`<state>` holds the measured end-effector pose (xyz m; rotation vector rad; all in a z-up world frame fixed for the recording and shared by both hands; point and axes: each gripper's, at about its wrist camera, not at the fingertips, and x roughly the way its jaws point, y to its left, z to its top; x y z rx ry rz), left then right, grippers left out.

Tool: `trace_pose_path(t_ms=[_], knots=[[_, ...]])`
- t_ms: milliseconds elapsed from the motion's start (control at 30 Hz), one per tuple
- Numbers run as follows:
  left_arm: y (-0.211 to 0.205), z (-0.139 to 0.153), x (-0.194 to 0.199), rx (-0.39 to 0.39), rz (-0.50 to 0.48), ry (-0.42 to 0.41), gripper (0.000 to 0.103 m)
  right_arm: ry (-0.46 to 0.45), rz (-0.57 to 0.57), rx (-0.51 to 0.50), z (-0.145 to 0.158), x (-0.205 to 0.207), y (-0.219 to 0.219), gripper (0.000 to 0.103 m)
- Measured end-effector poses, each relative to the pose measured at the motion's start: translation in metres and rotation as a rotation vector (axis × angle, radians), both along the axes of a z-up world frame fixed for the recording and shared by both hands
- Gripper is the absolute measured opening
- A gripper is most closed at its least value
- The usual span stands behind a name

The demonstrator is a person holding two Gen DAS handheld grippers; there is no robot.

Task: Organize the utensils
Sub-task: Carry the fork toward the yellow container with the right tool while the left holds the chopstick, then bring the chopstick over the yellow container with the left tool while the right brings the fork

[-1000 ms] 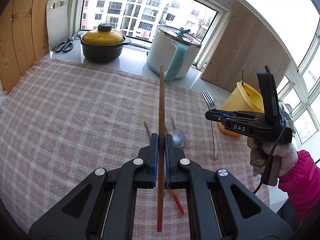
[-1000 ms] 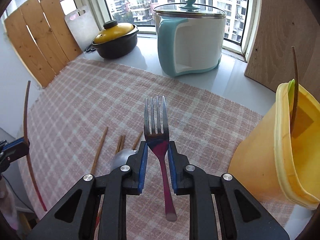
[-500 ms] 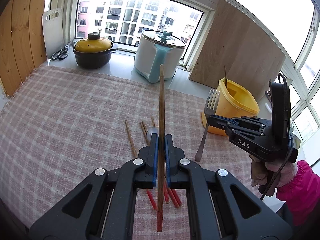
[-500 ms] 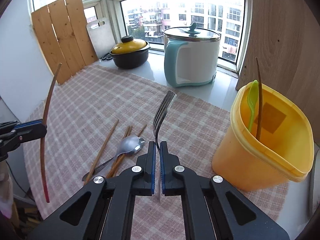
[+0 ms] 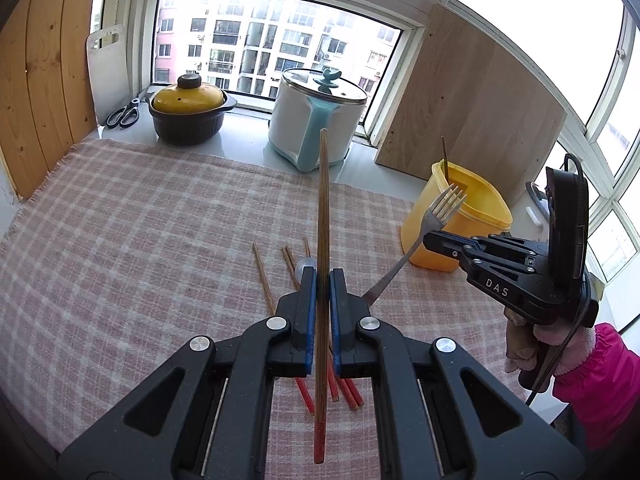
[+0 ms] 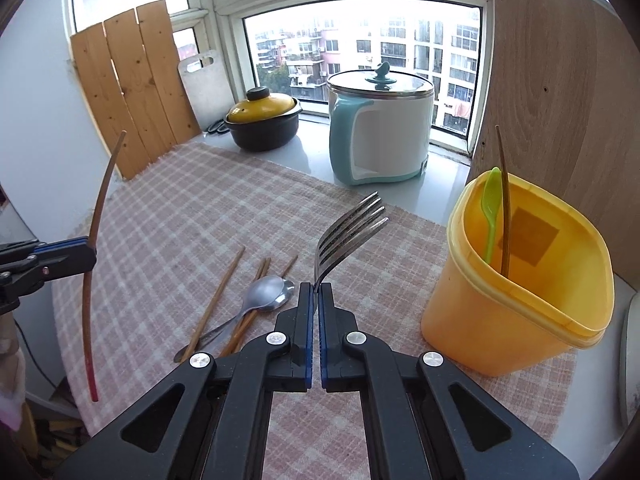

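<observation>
- Since a second ago both grippers have lifted clear of the bench (image 5: 120, 220); the fork (image 6: 352, 232), then flat between the right jaws, now stands on edge, tines tipped toward the yellow tub (image 6: 520, 300).
- Right gripper (image 6: 314, 292): jaws pressed together on the fork's neck, close beside the tub but not over it.
- Left gripper (image 5: 322, 280): jaws clamped on one long chopstick (image 5: 322, 208), upright, well apart from the tub.
- To do this well, I'd carry the fork above the rim, then lower it handle-first beside the green spoon (image 6: 491, 208) and standing stick inside.
- Loose chopsticks (image 6: 216, 300) and a metal spoon (image 6: 266, 294) lie on the cloth.
- Hidden: the fork's handle below the jaws in the right view, and the tub's bottom.
</observation>
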<state>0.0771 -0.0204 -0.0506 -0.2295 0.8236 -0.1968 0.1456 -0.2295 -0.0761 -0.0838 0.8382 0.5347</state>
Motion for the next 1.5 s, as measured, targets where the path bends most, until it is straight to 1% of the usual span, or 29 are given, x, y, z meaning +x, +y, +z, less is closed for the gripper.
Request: trace_pose_path(t_ms=[233, 433, 667, 1067, 1167, 1233, 1333, 1500], knots=[[-0.008, 0.006, 0.01, -0.019, -0.02, -0.018, 0.004, -0.044, -0.017, 0.002, 0.019, -0.007, -0.013, 0.001], [-0.027, 0.02, 0.026, -0.049, -0.056, -0.053, 0.004, -0.087, -0.025, 0.011, 0.044, -0.017, -0.03, 0.001], [-0.062, 0.042, 0.055, -0.081, -0.106, -0.11, 0.004, -0.124, -0.06, 0.035, 0.073, -0.025, -0.059, 0.001], [-0.123, 0.082, 0.114, -0.112, -0.185, -0.194, 0.004, -0.172, -0.15, 0.091, 0.114, -0.019, -0.11, 0.001], [-0.136, 0.087, 0.128, -0.122, -0.2, -0.204, 0.004, -0.194, -0.17, 0.092, 0.123, -0.014, -0.12, 0.001], [-0.145, 0.088, 0.138, -0.129, -0.204, -0.206, 0.004, -0.211, -0.185, 0.082, 0.127, -0.011, -0.126, 0.001], [-0.159, 0.084, 0.152, -0.111, -0.2, -0.203, 0.004, -0.226, -0.212, 0.068, 0.129, -0.003, -0.135, 0.001], [-0.179, 0.078, 0.175, -0.102, -0.197, -0.206, 0.004, -0.211, -0.255, 0.039, 0.119, 0.012, -0.152, 0.001]])
